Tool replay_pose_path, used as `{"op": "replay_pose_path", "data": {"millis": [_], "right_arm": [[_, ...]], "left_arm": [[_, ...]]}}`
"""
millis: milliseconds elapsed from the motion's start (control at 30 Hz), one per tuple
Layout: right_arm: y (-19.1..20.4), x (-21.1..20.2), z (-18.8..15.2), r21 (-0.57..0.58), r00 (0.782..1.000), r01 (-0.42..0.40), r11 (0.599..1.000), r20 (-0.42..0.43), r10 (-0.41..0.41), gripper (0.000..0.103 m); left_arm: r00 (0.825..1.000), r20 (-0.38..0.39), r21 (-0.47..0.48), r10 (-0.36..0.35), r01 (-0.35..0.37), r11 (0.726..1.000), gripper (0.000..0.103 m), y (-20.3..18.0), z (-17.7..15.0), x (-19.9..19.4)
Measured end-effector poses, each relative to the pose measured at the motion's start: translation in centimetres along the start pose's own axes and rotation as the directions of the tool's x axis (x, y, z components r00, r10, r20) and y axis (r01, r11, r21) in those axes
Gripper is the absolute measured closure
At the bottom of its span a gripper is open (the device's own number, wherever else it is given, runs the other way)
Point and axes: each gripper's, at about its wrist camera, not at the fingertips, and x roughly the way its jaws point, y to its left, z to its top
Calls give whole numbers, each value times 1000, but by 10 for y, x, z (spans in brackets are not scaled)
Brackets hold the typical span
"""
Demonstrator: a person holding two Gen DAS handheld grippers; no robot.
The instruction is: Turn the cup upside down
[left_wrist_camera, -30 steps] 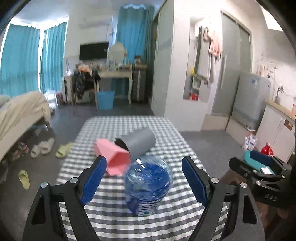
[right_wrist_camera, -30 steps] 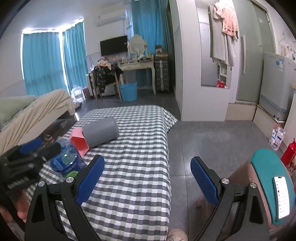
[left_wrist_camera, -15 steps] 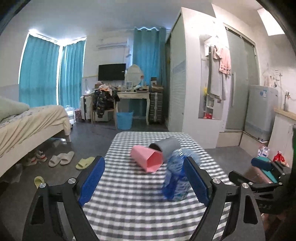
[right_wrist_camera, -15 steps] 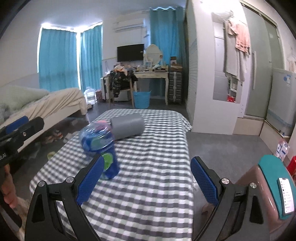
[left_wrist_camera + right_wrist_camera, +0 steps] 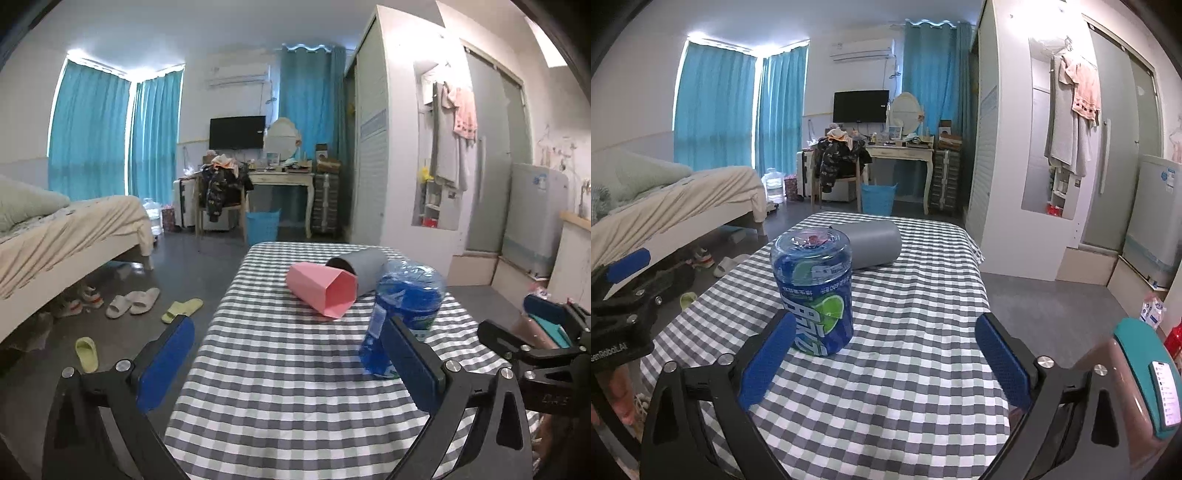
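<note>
left gripper (image 5: pixel 284 363): jaws spread, empty | right gripper (image 5: pixel 886 360): jaws spread, empty | target: pink cup (image 5: pixel 323 290) lying sideways on desk (image 5: pixel 280 373) | advice: grip mid-body, set rim down squarely, avoid blue bottle (image 5: pixel 814 291)

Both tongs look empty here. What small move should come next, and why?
Probably ease the left tongs forward toward the pink cup, which lies on its side ahead of them. The blue jar stands with its label print inverted, so it seems already flipped, and the left tongs are open and empty.
</note>
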Motion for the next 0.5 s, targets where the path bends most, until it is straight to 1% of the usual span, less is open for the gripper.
{"op": "replay_pose_path", "data": {"millis": [33, 167, 367, 500], "right_arm": [[-1, 0, 0, 4, 1000, 3, 1000, 4, -3, 0], [-4, 3, 0, 17, 1000, 3, 1000, 5, -3, 0], [-5, 3, -1, 20, 1000, 1, 1000, 10, -2, 0], [-5, 2, 0, 21, 1000, 10, 1000, 20, -10, 0]], "left_arm": [[1000, -2, -1, -2, 2, 1000, 0, 2, -1, 0], [1000, -8, 8, 10, -10, 1000, 0, 2, -3, 1], [1000, -14, -4, -1, 0, 1000, 0, 3, -3, 0], [1000, -23, -18, -20, 20, 1000, 0, 4, -3, 0]]}}
